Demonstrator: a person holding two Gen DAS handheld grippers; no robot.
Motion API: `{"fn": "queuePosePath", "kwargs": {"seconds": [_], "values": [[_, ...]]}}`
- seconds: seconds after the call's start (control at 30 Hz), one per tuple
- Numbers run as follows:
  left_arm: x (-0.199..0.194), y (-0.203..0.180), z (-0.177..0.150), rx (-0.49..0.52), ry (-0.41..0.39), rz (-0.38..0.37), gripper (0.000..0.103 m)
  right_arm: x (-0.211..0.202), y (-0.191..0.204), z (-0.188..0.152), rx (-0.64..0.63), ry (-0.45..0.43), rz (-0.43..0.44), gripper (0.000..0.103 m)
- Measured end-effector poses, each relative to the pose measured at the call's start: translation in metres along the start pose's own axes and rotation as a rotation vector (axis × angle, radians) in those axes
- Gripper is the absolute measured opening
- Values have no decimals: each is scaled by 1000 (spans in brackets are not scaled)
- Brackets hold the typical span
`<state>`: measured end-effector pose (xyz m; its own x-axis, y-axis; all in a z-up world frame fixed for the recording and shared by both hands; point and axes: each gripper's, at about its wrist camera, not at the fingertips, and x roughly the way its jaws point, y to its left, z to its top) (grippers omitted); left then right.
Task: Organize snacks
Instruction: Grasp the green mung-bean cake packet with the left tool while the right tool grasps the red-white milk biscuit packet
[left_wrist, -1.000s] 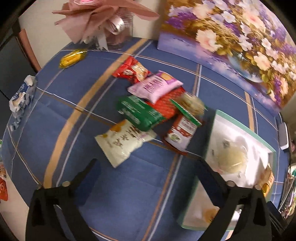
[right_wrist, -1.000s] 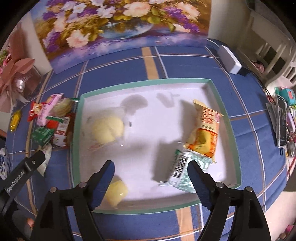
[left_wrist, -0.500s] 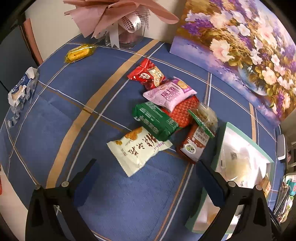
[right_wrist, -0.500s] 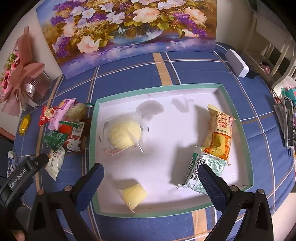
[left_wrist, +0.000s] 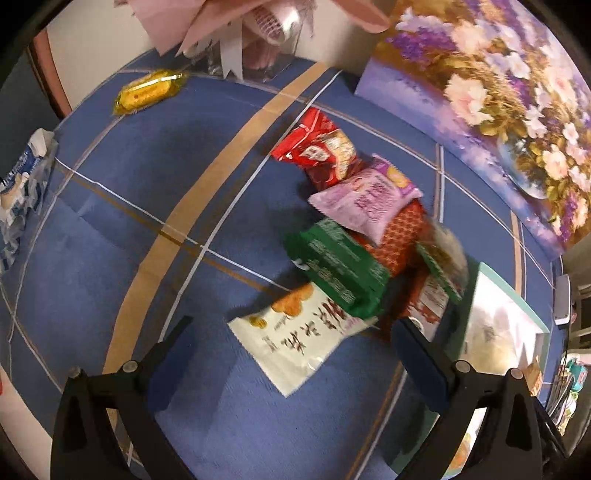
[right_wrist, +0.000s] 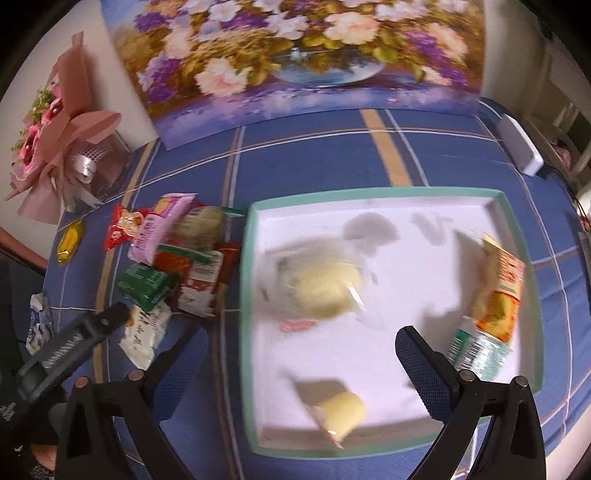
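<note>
We hold our left tool (left_wrist: 291, 360) wide open and empty, the white snack packet (left_wrist: 301, 338) lying between its fingers on the blue table (left_wrist: 110, 221), the green packet (left_wrist: 338, 267) just beyond. Our right tool (right_wrist: 295, 365) gapes too, gripping nothing, over the tray (right_wrist: 245, 332) holding a yellow bun (right_wrist: 321, 290).

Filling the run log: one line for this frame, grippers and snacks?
left gripper: open, over white snack packet | right gripper: open, empty, above tray | tray: four snacks | pile: beside tray
</note>
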<state>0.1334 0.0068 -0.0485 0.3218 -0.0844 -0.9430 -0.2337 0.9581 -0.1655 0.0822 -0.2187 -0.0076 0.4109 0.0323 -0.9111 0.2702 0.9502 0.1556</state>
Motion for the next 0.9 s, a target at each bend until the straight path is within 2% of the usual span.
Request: {"fn": "queuePosePath", "kwargs": {"seconds": [0.17,0.43,0.63,0.8,0.87,0.9], "values": [[11,9,10,-35,21,-35,102,11,22,7,-43,5,3,102],[23,9,27,-79,39,-115,102,25,50,22,-94,-11,23,75],[37,7,38,-96,53,-144,102,42,70,26,-144,-4,38,65],[50,-1,45,-87,68,-141,101,59,82,29,-172,16,46,61],[54,-4,48,-86,70,-126,98,67,84,29,-175,27,46,58],[57,-7,49,-84,73,-120,91,72,85,30,-174,35,44,58]]}}
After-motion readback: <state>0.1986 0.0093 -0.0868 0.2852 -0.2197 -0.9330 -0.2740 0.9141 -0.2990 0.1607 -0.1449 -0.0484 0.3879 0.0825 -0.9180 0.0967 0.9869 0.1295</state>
